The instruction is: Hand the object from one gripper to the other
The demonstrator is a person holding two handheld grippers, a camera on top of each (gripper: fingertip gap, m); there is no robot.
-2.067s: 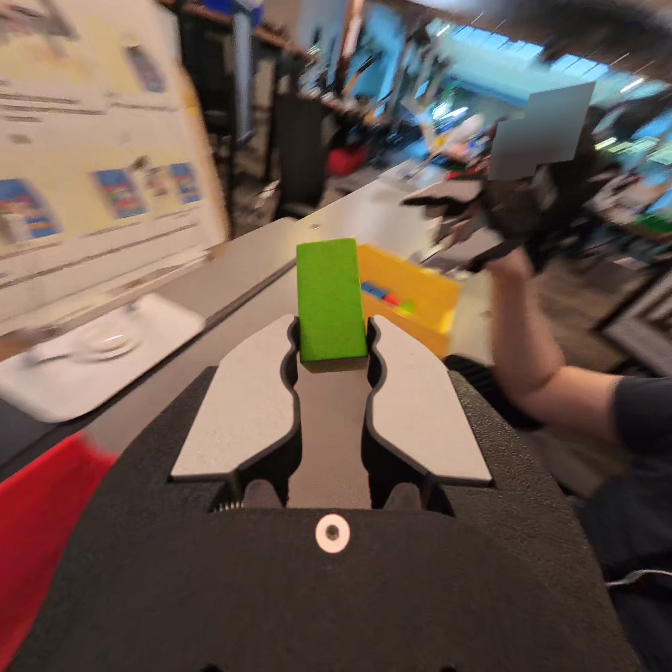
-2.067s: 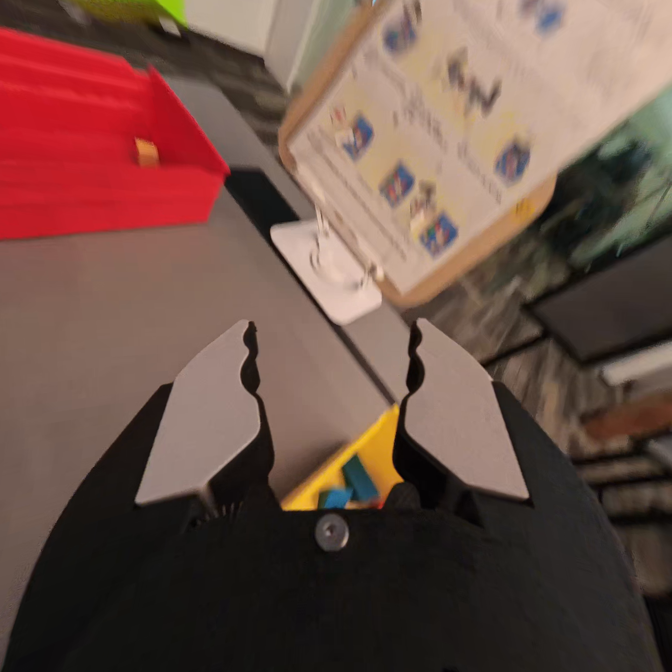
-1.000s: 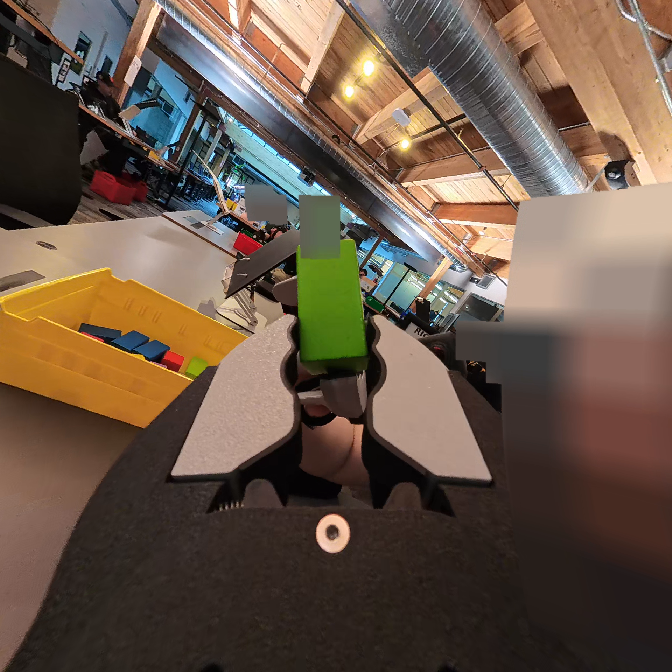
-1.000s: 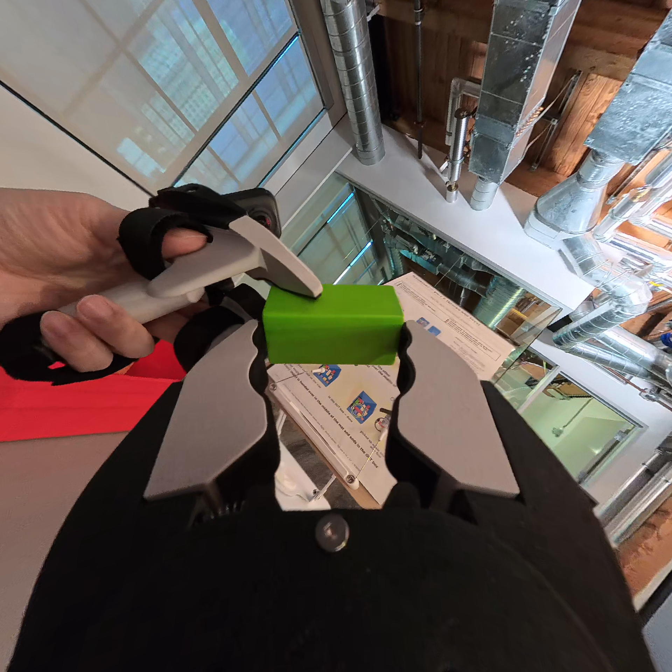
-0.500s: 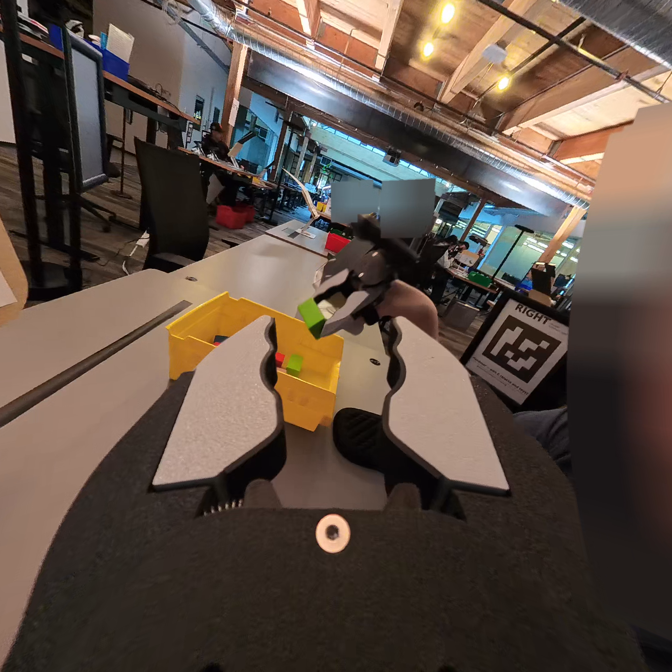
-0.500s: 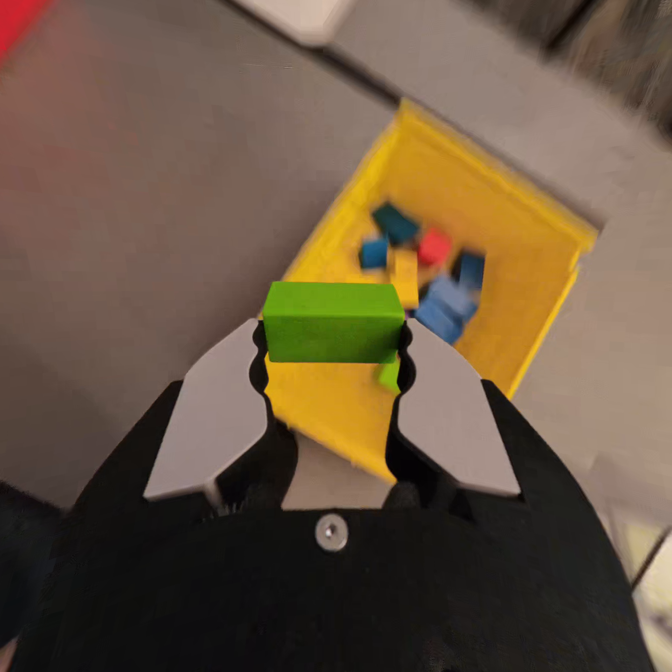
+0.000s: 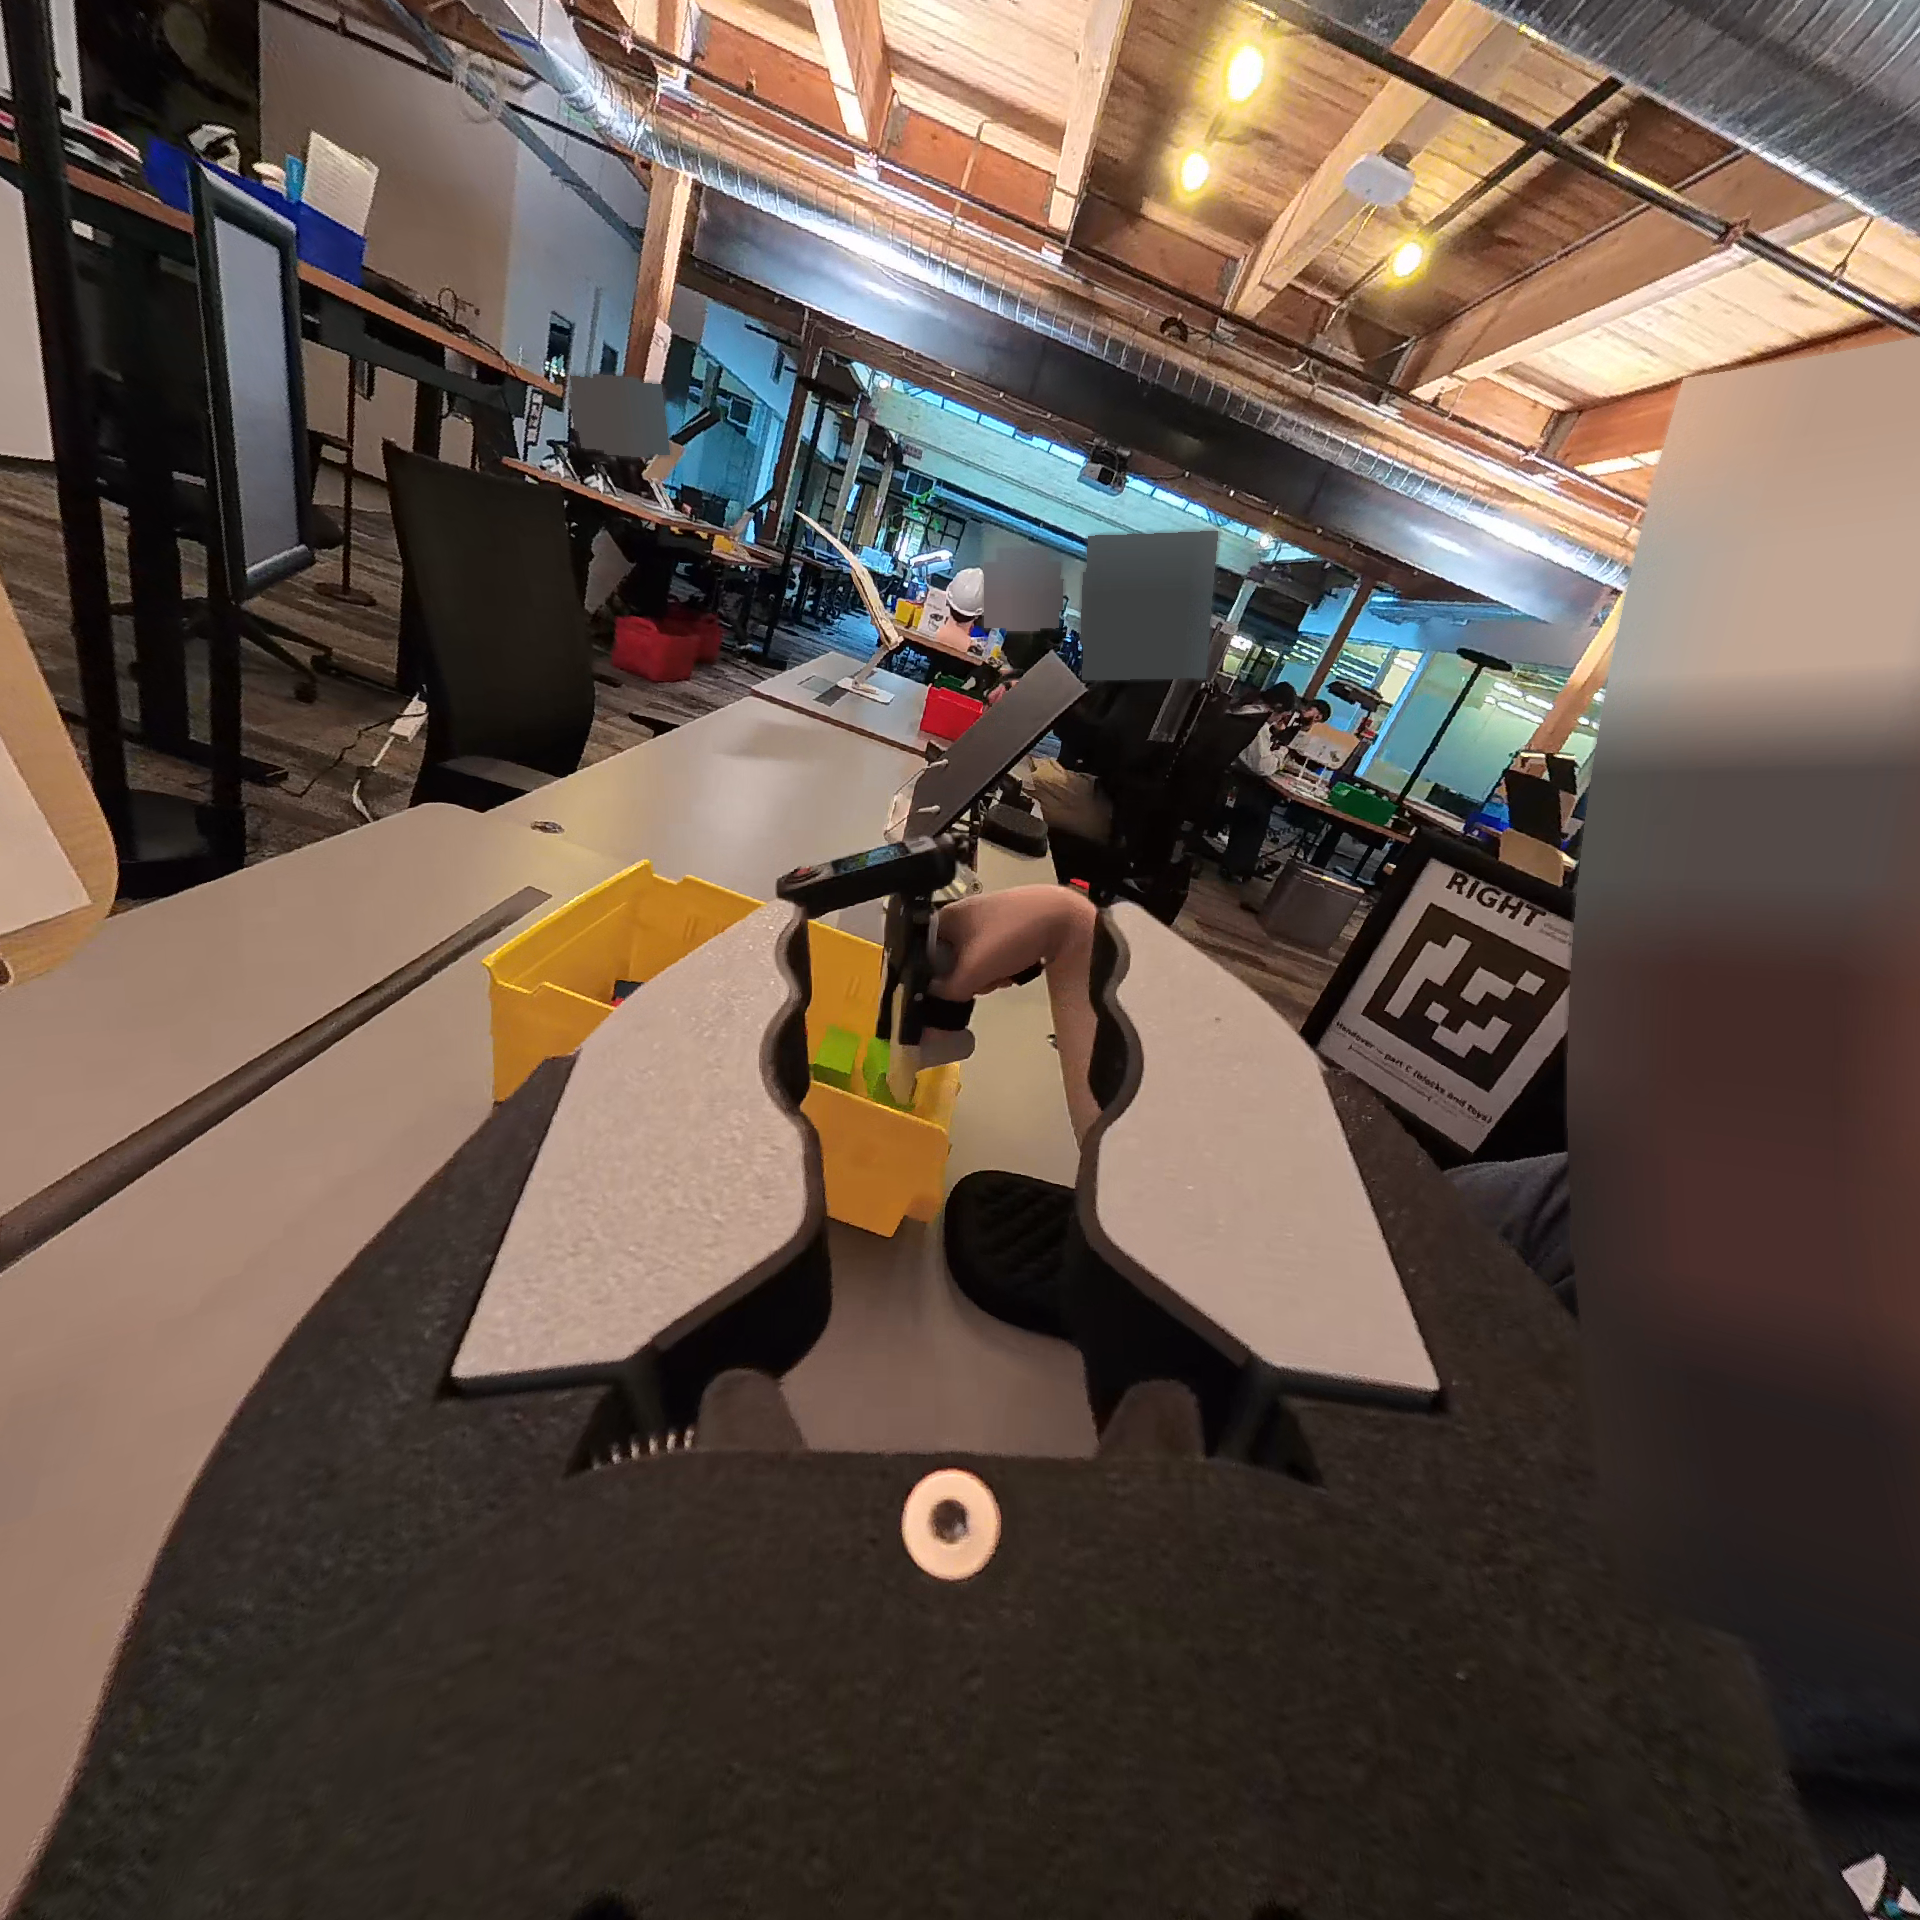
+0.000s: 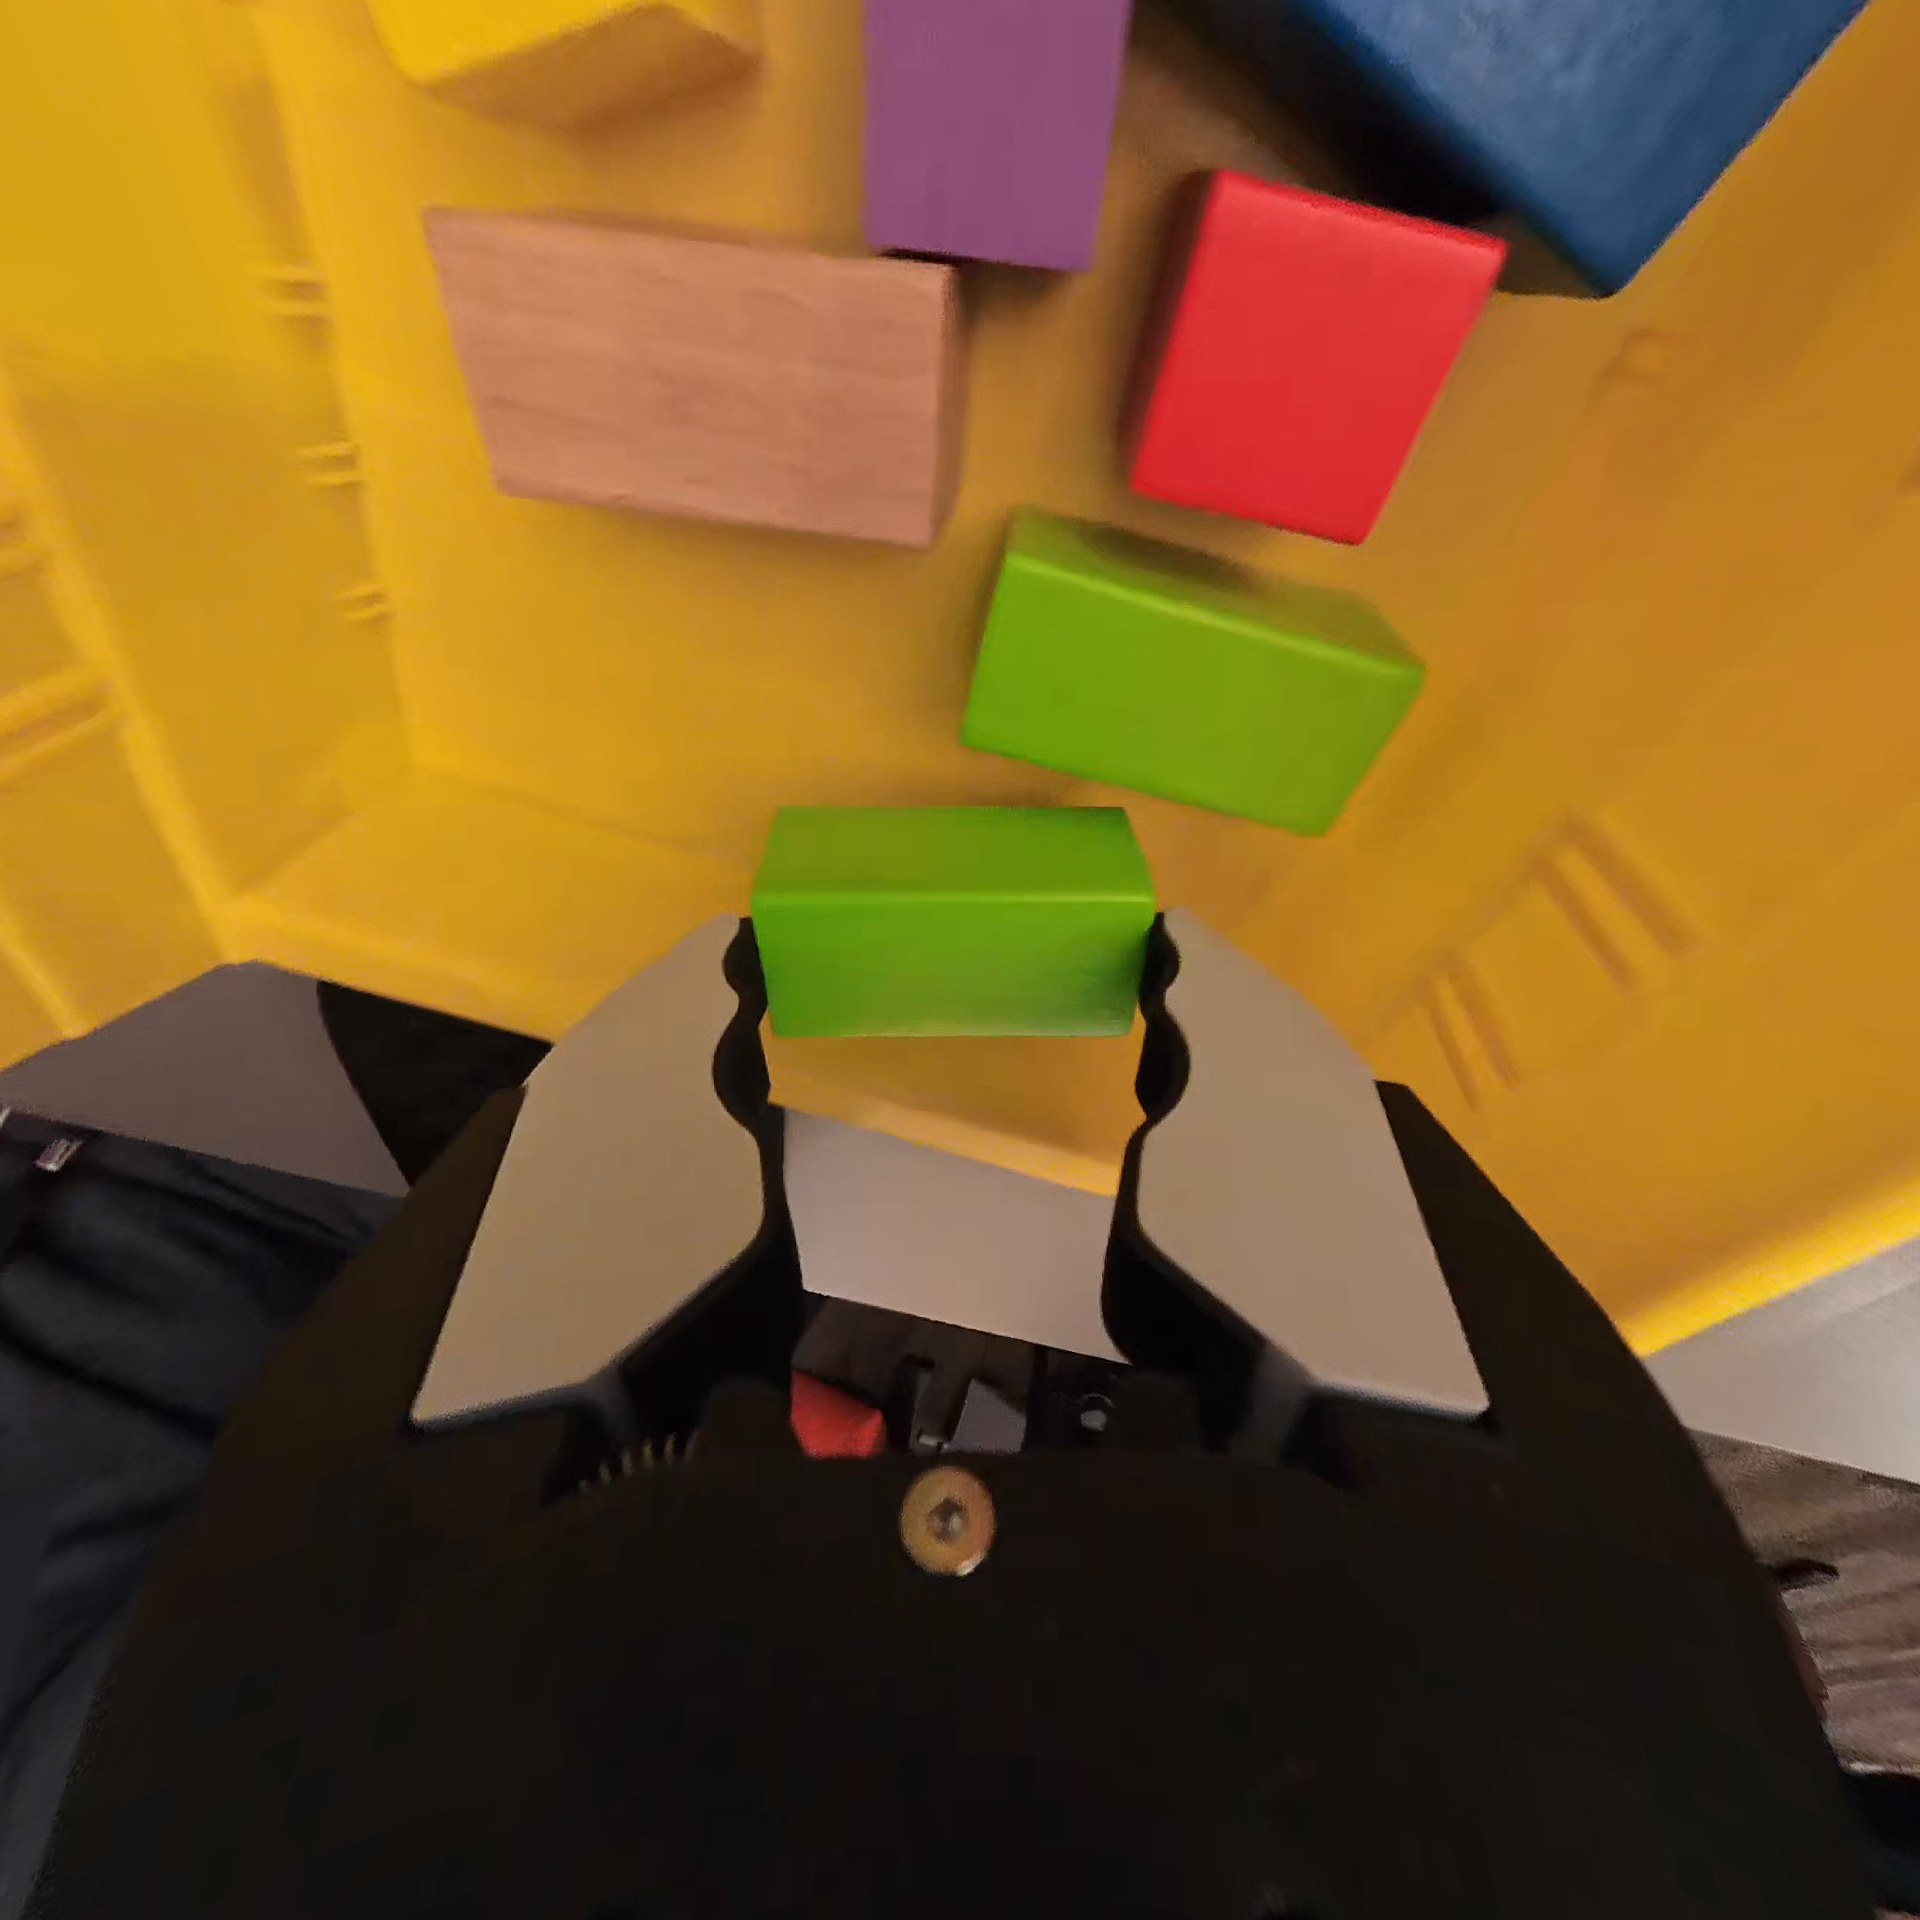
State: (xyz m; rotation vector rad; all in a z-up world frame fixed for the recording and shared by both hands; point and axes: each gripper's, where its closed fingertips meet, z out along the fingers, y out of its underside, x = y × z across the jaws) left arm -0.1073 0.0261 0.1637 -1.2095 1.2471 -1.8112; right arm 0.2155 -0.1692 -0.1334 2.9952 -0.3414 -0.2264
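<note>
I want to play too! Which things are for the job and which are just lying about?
Job: small green wooden block in the right hand-held gripper; open left hand-held gripper.
Lying about: yellow plastic bin; second green block; red block; purple block; plain wooden block.

I can see 1 framed sign (image 7: 1455,997) standing at the right edge of the desk (image 7: 208,1039): white, with a black square code pattern and printed lettering above and below it. No other writing shows.
</note>
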